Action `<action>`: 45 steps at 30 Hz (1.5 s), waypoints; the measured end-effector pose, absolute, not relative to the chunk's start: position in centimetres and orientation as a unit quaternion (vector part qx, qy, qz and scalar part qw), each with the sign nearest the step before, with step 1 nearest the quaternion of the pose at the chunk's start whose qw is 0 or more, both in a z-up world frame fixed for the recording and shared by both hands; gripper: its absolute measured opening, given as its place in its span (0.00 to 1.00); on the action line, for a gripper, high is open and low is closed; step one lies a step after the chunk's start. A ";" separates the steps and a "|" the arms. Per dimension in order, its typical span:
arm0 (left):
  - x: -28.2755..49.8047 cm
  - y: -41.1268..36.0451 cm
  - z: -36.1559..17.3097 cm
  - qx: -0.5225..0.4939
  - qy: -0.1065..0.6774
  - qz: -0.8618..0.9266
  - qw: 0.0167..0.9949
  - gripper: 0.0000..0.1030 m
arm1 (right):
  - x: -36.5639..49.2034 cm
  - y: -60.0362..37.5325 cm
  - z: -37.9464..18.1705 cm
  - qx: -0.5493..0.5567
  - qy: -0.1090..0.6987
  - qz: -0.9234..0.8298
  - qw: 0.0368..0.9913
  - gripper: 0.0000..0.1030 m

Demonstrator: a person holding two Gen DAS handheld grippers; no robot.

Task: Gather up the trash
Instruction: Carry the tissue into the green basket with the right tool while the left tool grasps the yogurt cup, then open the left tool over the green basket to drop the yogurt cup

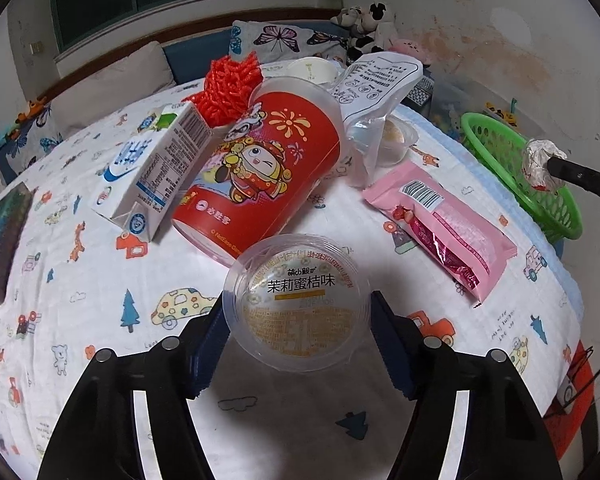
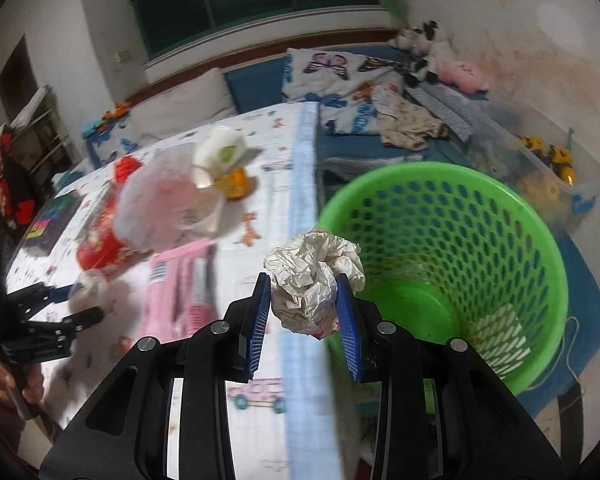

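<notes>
Down on the bedsheet [image 1: 80, 320], the left gripper [image 1: 298, 320] brackets a clear jelly cup [image 1: 298, 304], pads at its sides; red cup [image 1: 268, 168] beyond, pink wrapper [image 1: 440, 224] right. Opposite, the right gripper [image 2: 304, 312] clamps a crumpled paper ball [image 2: 312, 276] at the near rim of the green basket [image 2: 532, 280].

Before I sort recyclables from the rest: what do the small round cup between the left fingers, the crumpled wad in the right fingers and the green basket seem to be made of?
Small round cup: clear glossy plastic, see-through wall, with a printed film lid.
Crumpled white wad: likely paper or thin wrapper, sharp matte creases; uncertain.
Green perforated basket: moulded plastic, uniform colour, regular holes, slight sheen.
</notes>
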State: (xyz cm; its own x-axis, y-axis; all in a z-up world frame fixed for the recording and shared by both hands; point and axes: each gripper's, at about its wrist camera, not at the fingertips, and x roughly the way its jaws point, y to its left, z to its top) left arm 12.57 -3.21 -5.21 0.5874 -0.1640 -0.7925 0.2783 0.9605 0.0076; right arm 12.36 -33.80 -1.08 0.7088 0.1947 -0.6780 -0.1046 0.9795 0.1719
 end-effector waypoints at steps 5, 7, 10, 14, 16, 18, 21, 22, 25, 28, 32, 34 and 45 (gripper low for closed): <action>11.8 -3.1 -4.0 0.057 0.429 -0.129 0.892 0.63 | 13.0 -35.8 -1.6 0.074 0.376 0.056 0.922 0.33; 11.6 -3.3 -3.4 0.054 0.426 -0.138 0.893 0.63 | 13.4 -36.6 -1.9 0.077 0.378 0.044 0.922 0.33; 11.2 -4.0 -2.1 0.052 0.417 -0.154 0.894 0.63 | 13.7 -37.6 -2.4 0.079 0.384 0.031 0.919 0.35; 11.3 -5.4 -0.6 0.050 0.405 -0.172 0.896 0.63 | 13.9 -39.2 -3.1 0.090 0.389 0.014 0.917 0.36; 11.6 -6.4 0.0 0.050 0.402 -0.182 0.896 0.63 | 13.6 -39.9 -3.2 0.092 0.386 0.007 0.918 0.44; 12.0 -7.6 0.5 0.051 0.401 -0.191 0.894 0.63 | 13.3 -40.4 -3.3 0.096 0.382 0.002 0.919 0.51; 12.5 -9.6 1.1 0.054 0.399 -0.206 0.892 0.63 | 12.5 -41.1 -3.3 0.103 0.377 -0.005 0.920 0.52; 12.7 -10.3 1.2 0.056 0.398 -0.211 0.891 0.63 | 12.1 -41.3 -3.2 0.105 0.375 -0.006 0.921 0.54; 13.4 -13.0 1.6 0.067 0.395 -0.230 0.887 0.63 | 10.9 -42.1 -2.9 0.116 0.366 -0.010 0.923 0.58; 14.1 -15.8 1.9 0.075 0.398 -0.249 0.880 0.63 | 9.4 -42.8 -2.8 0.129 0.360 -0.014 0.924 0.60; 15.0 -19.5 2.0 0.086 0.397 -0.269 0.874 0.63 | 7.9 -43.1 -2.7 0.124 0.356 -0.022 0.926 0.62; 15.4 -21.0 1.8 0.093 0.398 -0.272 0.871 0.63 | 7.2 -43.3 -2.6 0.123 0.352 -0.027 0.927 0.65; 18.0 -28.9 -0.2 0.116 0.426 -0.298 0.846 0.63 | 3.8 -44.9 -2.7 0.145 0.339 -0.042 0.929 0.68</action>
State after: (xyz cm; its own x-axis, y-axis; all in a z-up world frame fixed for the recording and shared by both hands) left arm 17.98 -28.87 -0.18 0.4583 -0.4056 -0.7909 0.6039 0.7950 -0.0578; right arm 3.75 -44.86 -2.70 0.7670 0.0194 -0.6414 0.1768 0.9545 0.2403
